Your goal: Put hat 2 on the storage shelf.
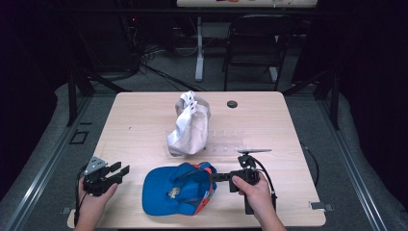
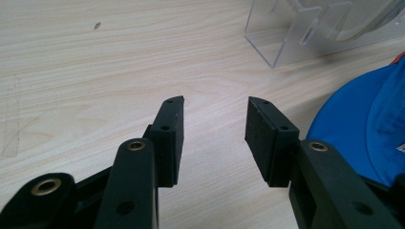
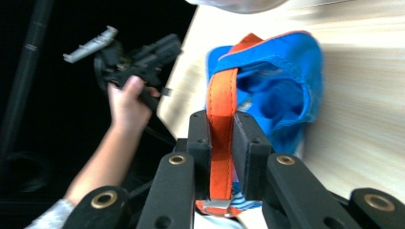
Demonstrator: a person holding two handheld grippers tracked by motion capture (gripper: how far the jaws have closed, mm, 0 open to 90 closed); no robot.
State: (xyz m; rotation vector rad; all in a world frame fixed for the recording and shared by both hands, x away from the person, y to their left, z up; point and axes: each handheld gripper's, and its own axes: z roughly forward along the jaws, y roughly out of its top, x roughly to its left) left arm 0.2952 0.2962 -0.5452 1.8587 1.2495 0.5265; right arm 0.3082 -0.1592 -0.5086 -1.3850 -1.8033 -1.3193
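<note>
The blue cap (image 1: 179, 188) lies at the near edge of the bench (image 1: 269, 120), between the two grippers, crown up and a small emblem on its front. It is bright blue with orange trim along one side and an orange back strap (image 3: 222, 119) ending in a metal clasp. The right gripper (image 1: 215, 177) is clenched on that strap: in the right gripper view its pads squeeze the orange band from both sides, and the strap runs on to the cap's rear opening. The left gripper (image 1: 121, 170) rests just left of the cap, held in the person's left hand (image 1: 96, 195); its jaws stand apart over bare wood with nothing between them, released. Farther back, near the bench's middle, a clear stand (image 2: 291, 40) carries a white cap (image 1: 189, 125), which sits propped on it with its back strap raised. Beyond, a small black disc (image 1: 232, 104) lies near the far edge.
</note>
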